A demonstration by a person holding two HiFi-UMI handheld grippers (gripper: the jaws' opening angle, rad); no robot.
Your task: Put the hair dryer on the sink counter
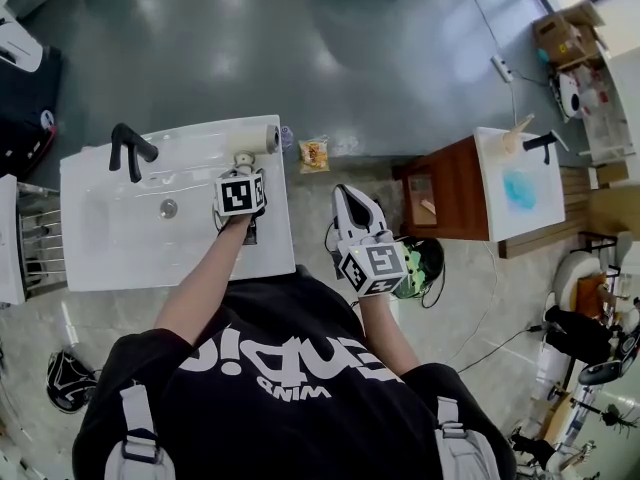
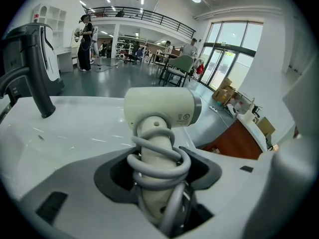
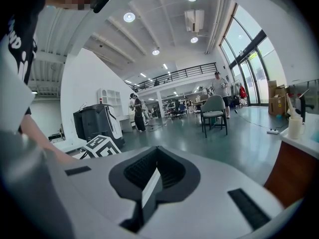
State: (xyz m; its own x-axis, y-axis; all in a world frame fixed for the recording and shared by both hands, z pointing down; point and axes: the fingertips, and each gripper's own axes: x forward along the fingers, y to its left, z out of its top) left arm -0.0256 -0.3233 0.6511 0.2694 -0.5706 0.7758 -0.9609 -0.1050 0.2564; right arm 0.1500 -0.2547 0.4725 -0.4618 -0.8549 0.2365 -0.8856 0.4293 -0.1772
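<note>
- My left gripper (image 2: 159, 180) pinches the hair dryer (image 2: 162, 111) by its handle. The grey cord (image 2: 159, 158) is coiled round that handle between the jaws.
- The dryer's barrel sits over the far right corner of the white sink counter (image 1: 120, 253). I cannot tell whether it touches the surface.
- The black faucet (image 1: 130, 148) stands to the left, at the far edge of the basin.
- My right gripper (image 3: 149, 183) has its jaws pressed together on nothing. It is just off the counter's right edge, above the floor.
</note>
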